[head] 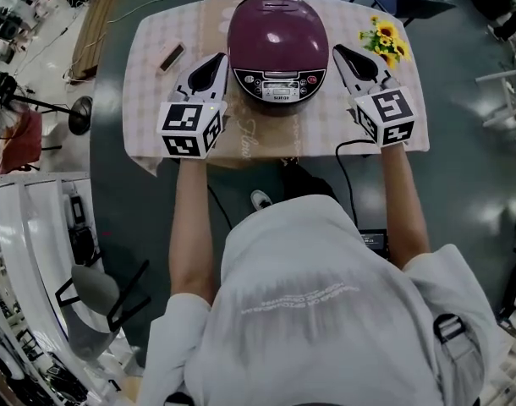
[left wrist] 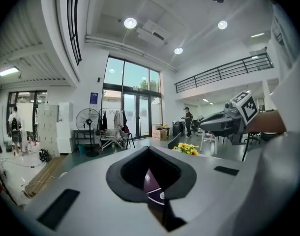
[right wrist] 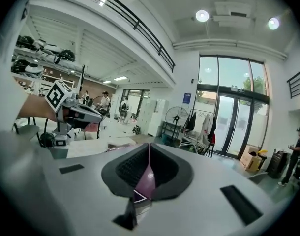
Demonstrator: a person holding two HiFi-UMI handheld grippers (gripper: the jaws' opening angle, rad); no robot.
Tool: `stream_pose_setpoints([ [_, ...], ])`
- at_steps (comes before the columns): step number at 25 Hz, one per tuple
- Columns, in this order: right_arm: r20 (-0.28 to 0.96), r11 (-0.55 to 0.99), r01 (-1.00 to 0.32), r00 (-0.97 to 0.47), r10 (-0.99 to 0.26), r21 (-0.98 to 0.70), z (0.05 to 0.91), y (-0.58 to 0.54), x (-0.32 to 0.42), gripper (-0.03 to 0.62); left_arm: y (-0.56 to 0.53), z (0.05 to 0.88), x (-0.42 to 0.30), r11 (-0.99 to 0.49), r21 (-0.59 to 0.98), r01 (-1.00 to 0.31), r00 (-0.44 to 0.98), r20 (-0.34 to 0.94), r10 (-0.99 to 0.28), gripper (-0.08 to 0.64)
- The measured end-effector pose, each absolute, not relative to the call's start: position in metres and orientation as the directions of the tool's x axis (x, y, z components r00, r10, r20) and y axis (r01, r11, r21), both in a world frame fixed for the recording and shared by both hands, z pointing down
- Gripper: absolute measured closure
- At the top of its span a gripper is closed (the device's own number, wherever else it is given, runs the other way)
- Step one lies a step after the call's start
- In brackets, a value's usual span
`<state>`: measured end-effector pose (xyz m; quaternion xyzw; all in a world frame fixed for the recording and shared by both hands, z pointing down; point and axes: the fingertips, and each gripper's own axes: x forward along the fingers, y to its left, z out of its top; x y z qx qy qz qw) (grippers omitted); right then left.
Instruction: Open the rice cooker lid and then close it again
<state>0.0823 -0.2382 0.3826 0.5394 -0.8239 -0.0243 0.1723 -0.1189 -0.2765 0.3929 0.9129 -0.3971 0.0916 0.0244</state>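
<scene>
Closed rice cooker flanked by two shut grippers

A table under a pale checked cloth (head: 148, 117) carries, at its middle, the glossy maroon, rounded rice cooker (head: 277, 32), its lid down and its dark control panel facing the person. The left gripper (head: 217, 58) hangs just beside the cooker's left flank and the right gripper (head: 338, 51) just beside its right flank. In each gripper view the two grey jaws are pressed together with nothing pinched, and a sliver of maroon shows through the notch below. A small bunch of yellow artificial flowers (head: 383, 41) stands at the table's far right. A small brown oblong block (head: 171, 57) lies at its far left.
</scene>
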Motion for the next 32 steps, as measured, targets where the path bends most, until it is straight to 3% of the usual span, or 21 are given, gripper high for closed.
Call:
stream_pose_setpoints([
  [14, 0.184, 0.334, -0.874, -0.285, -0.941, 0.352, 0.319, -0.177, 0.086, 0.566, -0.217, 0.313, -0.14, -0.662, -0.197, -0.723, 0.66, 0.087, -0.747, 0.545],
  [32, 0.088, 0.351, -0.851, -0.345, -0.935, 0.39, 0.281, -0.154, 0.055, 0.566, -0.18, 0.277, -0.141, -0.66, -0.26, -0.705, 0.678, 0.023, -0.735, 0.545],
])
